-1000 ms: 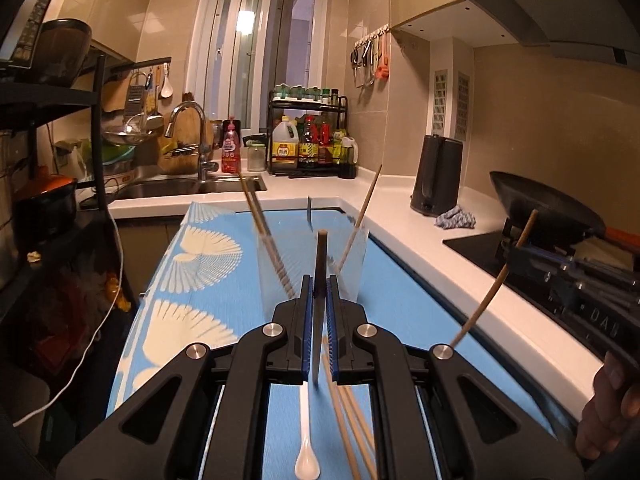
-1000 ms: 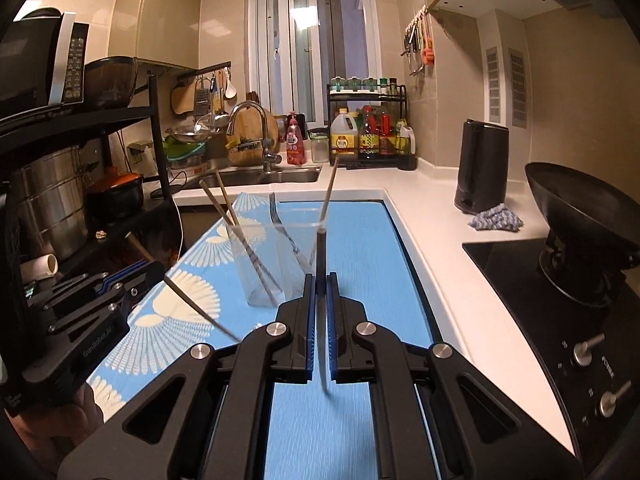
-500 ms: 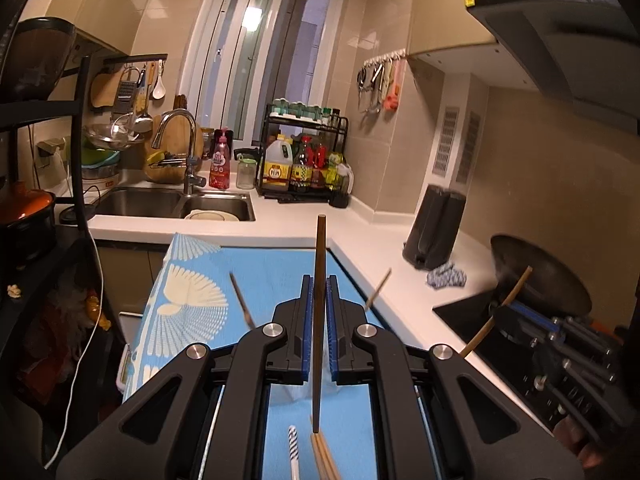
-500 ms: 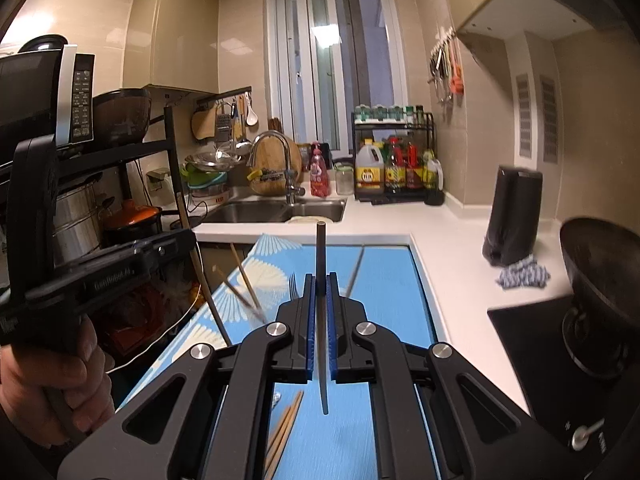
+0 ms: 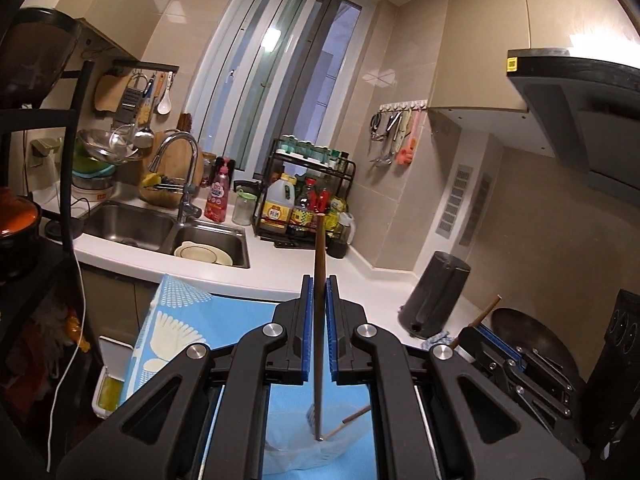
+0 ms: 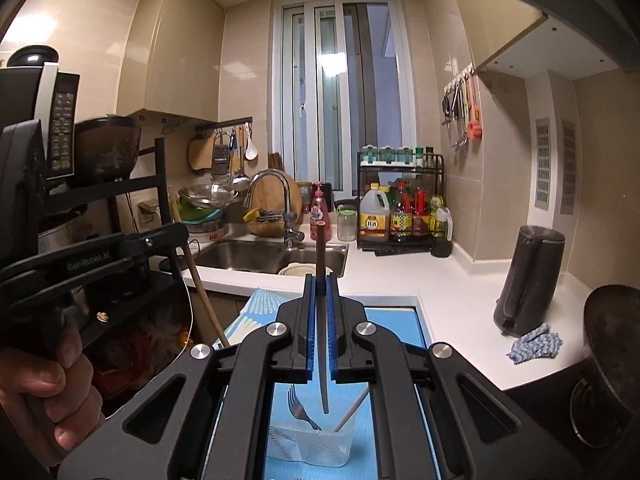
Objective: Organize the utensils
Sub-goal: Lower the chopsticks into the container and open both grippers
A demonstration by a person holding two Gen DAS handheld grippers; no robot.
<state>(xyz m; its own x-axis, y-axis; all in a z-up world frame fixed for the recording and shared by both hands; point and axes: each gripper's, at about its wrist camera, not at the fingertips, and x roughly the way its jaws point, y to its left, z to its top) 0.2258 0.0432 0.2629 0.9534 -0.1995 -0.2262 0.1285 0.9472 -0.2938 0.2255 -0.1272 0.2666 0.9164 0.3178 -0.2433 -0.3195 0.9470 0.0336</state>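
Note:
My left gripper (image 5: 319, 292) is shut on a dark brown chopstick (image 5: 319, 264) held upright; its lower tip hangs over a clear plastic container (image 5: 320, 452) on the blue mat. My right gripper (image 6: 319, 292) is shut on another dark chopstick (image 6: 321, 256), also upright, its tip above the same clear container (image 6: 310, 446). The container holds a metal fork (image 6: 300, 410) and a light wooden chopstick (image 6: 352, 410). The right gripper body shows at the right of the left wrist view (image 5: 512, 364), the left gripper and hand at the left of the right wrist view (image 6: 92, 264).
A blue patterned mat (image 5: 176, 328) covers the white counter (image 6: 456, 312). A sink (image 5: 208, 240) with faucet lies behind. A bottle rack (image 6: 400, 212), a dark kettle (image 6: 528, 280), a cloth (image 6: 536, 344) and a black wok (image 5: 532, 340) stand to the right. A black shelf (image 6: 120, 188) is left.
Both grippers have risen and tilted downward over the container, each still holding its chopstick; the container now sits low under the fingers.

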